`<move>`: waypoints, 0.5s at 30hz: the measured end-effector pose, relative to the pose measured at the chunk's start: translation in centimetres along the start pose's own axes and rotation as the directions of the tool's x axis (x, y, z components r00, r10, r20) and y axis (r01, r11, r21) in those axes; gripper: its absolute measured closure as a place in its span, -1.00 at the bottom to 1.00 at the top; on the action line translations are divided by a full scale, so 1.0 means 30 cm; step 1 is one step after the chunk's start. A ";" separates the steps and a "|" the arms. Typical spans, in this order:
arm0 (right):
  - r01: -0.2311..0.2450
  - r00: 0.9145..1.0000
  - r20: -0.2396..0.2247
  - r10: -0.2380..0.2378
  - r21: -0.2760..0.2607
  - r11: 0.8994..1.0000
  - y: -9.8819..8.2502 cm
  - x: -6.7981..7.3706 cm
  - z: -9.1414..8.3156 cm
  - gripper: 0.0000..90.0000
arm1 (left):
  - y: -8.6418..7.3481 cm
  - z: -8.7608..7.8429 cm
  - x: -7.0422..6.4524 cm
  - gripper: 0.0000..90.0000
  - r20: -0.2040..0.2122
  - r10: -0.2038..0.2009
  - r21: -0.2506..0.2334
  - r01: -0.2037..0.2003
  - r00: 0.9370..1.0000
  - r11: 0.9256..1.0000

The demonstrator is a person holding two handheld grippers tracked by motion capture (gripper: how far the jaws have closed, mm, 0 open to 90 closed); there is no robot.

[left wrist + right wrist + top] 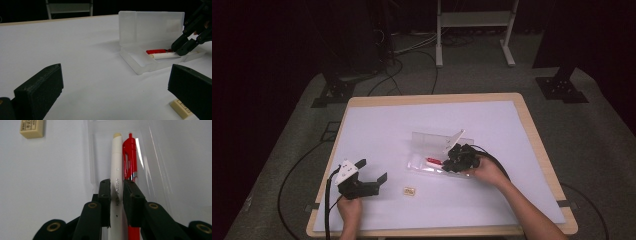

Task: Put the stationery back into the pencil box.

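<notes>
A clear plastic pencil case (434, 142) lies open mid-table, its lid (150, 27) standing up behind the tray (155, 170). In the tray a white pen (117, 162) and a red pen (130, 157) lie side by side. My right gripper (117, 183) reaches into the tray, its two pads closed against the sides of the white pen; the left gripper view has it at the case's right end (180, 47). My left gripper (372, 170) rests near the table's front left, open and empty, with its jaws pointing toward the case (136, 63).
A small cream eraser (409, 190) lies on the white mat (492, 200) between the two hands, just ahead of the left gripper's right jaw (181, 108). Cables trail off the table's front left. A metal stand (474, 30) is on the floor beyond the table.
</notes>
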State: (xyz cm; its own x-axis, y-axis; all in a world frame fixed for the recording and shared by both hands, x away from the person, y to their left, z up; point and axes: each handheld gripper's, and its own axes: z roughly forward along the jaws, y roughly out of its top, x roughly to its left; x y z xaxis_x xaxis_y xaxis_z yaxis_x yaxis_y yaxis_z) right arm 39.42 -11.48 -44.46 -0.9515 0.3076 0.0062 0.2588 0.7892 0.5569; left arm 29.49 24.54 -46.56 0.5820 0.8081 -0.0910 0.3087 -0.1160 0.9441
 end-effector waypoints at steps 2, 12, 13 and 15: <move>-0.003 1.000 0.000 0.003 -0.008 1.000 0.000 0.002 -0.008 0.65 | 0.000 0.000 0.000 -1.00 0.000 0.000 0.000 0.000 1.000 1.000; -0.007 1.000 0.001 0.007 -0.052 0.999 0.003 0.019 -0.057 0.54 | 0.000 0.001 0.000 -1.00 -0.001 -0.001 0.001 0.001 1.000 1.000; -0.007 1.000 0.001 0.007 -0.052 0.999 0.003 0.019 -0.057 0.54 | 0.000 0.001 0.000 -1.00 -0.001 -0.002 0.001 0.002 1.000 1.000; 0.001 1.000 0.000 -0.001 -0.062 0.998 0.005 0.028 -0.065 0.52 | 0.000 0.001 0.000 -1.00 -0.001 -0.002 0.001 0.002 1.000 1.000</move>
State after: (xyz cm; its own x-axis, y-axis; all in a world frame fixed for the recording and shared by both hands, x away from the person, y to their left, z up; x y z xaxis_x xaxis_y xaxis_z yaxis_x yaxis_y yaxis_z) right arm 38.33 -12.14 -42.73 -0.9517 0.3069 0.0061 0.2473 0.7552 0.6071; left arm 29.51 24.52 -46.56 0.5804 0.8091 -0.0926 0.3106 -0.1148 0.9436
